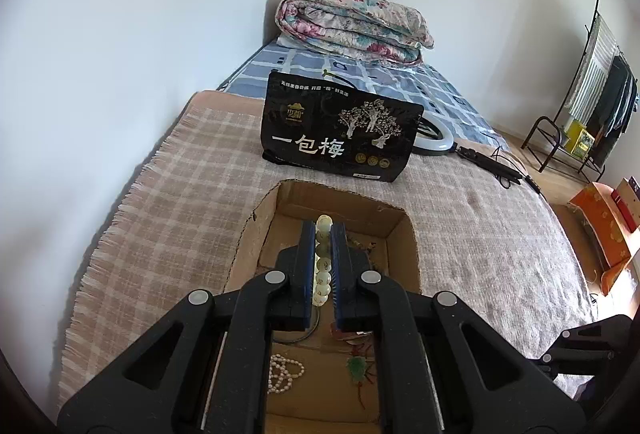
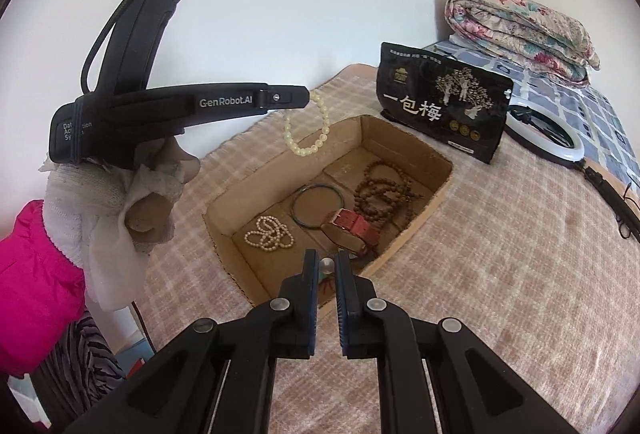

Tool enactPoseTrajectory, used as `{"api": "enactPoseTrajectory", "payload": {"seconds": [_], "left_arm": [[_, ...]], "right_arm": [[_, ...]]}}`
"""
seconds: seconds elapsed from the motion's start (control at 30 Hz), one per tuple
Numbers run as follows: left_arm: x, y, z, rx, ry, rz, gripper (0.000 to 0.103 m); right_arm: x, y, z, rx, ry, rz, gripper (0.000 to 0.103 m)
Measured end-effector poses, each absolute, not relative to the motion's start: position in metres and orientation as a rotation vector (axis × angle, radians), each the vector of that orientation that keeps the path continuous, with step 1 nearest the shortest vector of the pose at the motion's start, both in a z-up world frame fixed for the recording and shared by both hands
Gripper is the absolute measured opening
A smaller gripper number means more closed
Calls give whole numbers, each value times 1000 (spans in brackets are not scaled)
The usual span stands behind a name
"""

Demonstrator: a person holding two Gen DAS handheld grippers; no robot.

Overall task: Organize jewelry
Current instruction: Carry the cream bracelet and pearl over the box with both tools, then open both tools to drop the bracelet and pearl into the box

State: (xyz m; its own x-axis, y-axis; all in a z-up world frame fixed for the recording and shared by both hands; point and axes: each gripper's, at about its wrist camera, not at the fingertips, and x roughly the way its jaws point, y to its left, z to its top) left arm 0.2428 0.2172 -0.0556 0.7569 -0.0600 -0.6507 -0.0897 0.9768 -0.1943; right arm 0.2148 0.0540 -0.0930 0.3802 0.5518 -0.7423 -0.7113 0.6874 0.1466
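My left gripper [image 1: 323,230] is shut on a pale green bead bracelet [image 1: 322,266] and holds it above the open cardboard box [image 1: 404,234]. In the right wrist view the left gripper [image 2: 308,95] dangles the bracelet [image 2: 308,137] over the box's far left rim [image 2: 280,161]. Inside the box lie a pearl strand [image 2: 269,233], a dark bangle [image 2: 317,205], a red-strapped watch [image 2: 352,230] and brown wooden beads [image 2: 380,193]. My right gripper [image 2: 327,261] hovers at the box's near corner, jaws narrowly apart, with a small round silver piece and a green pendant [image 2: 325,276] seen between them.
A black snack bag [image 2: 444,105] stands behind the box on the checked blanket [image 2: 500,254]. A ring light [image 2: 560,137] and its cable lie to the right. A folded floral quilt [image 1: 352,25] sits at the bed's far end. A clothes rack [image 1: 592,105] stands by the wall.
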Motion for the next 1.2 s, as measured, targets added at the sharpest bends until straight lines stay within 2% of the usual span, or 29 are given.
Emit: {"api": "enactPoseTrajectory", "payload": {"seconds": [0.47, 0.53, 0.57, 0.6, 0.63, 0.7, 0.8, 0.97, 1.2], "left_arm": [[252, 225, -70, -230, 762, 4, 5], [252, 224, -71, -227, 768, 4, 5], [253, 224, -71, -223, 774, 10, 6], [253, 224, -72, -221, 776, 13, 10], [253, 224, -72, -220, 777, 17, 26], [252, 227, -72, -225, 768, 32, 49], [251, 230, -71, -236, 762, 41, 50], [251, 230, -70, -237, 763, 44, 50], [249, 229, -69, -233, 763, 48, 50]], "right_arm": [[212, 100, -120, -232, 923, 900, 7], [213, 101, -122, -233, 923, 899, 20], [213, 101, -123, -229, 922, 900, 32], [213, 100, -124, -229, 924, 900, 38], [213, 100, -124, -231, 923, 896, 41], [213, 99, -124, -239, 916, 884, 57], [213, 97, -124, -248, 906, 863, 75], [215, 95, -123, -251, 908, 838, 85], [216, 92, -122, -245, 915, 818, 87]]}}
